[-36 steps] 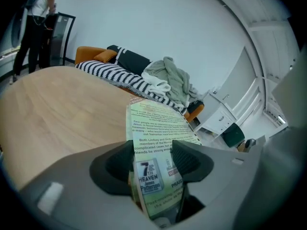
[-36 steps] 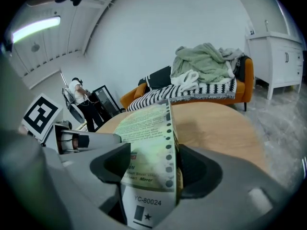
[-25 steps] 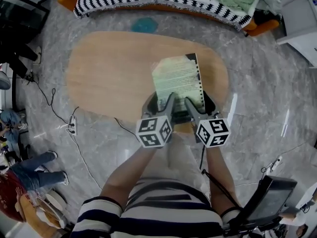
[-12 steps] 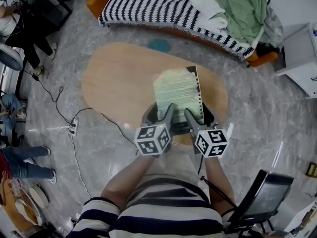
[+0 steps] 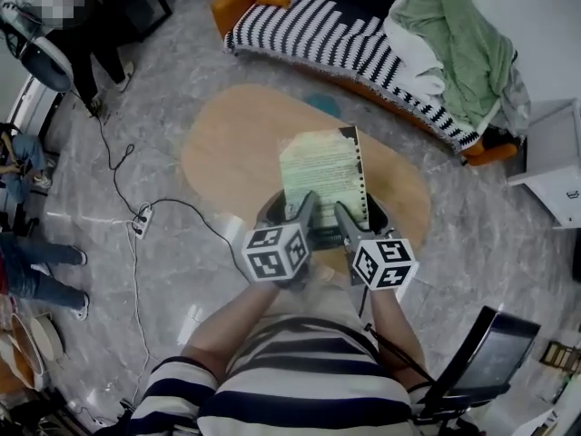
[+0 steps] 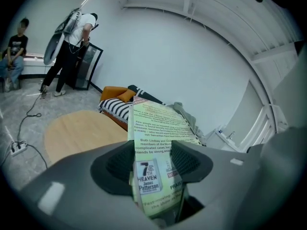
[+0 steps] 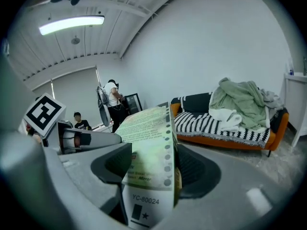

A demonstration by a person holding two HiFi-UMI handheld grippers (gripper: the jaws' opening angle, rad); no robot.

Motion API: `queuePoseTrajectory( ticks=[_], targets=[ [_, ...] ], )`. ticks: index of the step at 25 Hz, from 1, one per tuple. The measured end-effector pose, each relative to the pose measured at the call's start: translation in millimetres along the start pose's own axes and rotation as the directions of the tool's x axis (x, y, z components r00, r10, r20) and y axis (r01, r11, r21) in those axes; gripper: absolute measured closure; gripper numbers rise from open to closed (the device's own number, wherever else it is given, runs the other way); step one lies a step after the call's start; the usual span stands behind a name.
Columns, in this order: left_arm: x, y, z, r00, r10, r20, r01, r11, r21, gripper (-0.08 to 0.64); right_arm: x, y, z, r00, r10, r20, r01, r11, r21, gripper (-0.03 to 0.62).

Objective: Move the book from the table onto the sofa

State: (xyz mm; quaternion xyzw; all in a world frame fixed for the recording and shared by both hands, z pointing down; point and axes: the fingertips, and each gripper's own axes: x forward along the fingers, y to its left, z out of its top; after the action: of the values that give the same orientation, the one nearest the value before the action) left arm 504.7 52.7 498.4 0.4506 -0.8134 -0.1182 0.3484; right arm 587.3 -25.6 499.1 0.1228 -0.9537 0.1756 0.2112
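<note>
A pale green paperback book (image 5: 322, 175) is held up above the oval wooden table (image 5: 227, 148), its back cover facing up. My left gripper (image 5: 292, 218) is shut on the book's near left edge; the cover (image 6: 156, 169) sits between the dark pads. My right gripper (image 5: 357, 218) is shut on the near right edge, where the book (image 7: 148, 169) fills the gap between its jaws. The sofa (image 5: 336, 34), with a black-and-white striped cover over an orange base, stands beyond the table; the same sofa (image 7: 225, 123) lies ahead in the right gripper view.
A green blanket (image 5: 467, 48) and white cloth are heaped on the sofa's right half. A white cabinet (image 5: 549, 157) stands at the right. A cable and power strip (image 5: 141, 221) trail on the marble floor at the left, near a person (image 5: 86, 25) and others seated at the left edge.
Both grippers have lifted the book clear of the table and carried it toward the sofa; the sofa and blanket have come further into the head view.
</note>
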Motion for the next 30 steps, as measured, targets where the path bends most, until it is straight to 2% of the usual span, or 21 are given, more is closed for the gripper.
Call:
queuePoseTrajectory(
  ticks=[8, 15, 19, 24, 30],
  targets=[
    [-46, 52, 44, 0.995, 0.068, 0.070, -0.065, 0.996, -0.053, 0.311, 29, 72, 23, 0.995, 0.101, -0.011, -0.101, 0.994, -0.046, 0.305],
    [-100, 132, 75, 0.971, 0.185, 0.149, -0.166, 0.978, -0.128, 0.318, 73, 161, 21, 0.972, 0.235, -0.030, -0.237, 0.968, -0.082, 0.307],
    [-134, 173, 82, 0.949, 0.250, 0.193, -0.215, 0.959, -0.185, 0.327, 89, 207, 11, 0.951, 0.305, -0.047, -0.308, 0.946, -0.102, 0.310],
    [-172, 214, 89, 0.909, 0.336, 0.245, -0.278, 0.929, -0.243, 0.330, 107, 259, 4, 0.917, 0.390, -0.083, -0.399, 0.906, -0.141, 0.311],
    [-212, 256, 88, 0.869, 0.412, 0.275, -0.325, 0.893, -0.312, 0.331, 121, 314, -8, 0.878, 0.461, -0.130, -0.478, 0.860, -0.178, 0.311]
  ],
)
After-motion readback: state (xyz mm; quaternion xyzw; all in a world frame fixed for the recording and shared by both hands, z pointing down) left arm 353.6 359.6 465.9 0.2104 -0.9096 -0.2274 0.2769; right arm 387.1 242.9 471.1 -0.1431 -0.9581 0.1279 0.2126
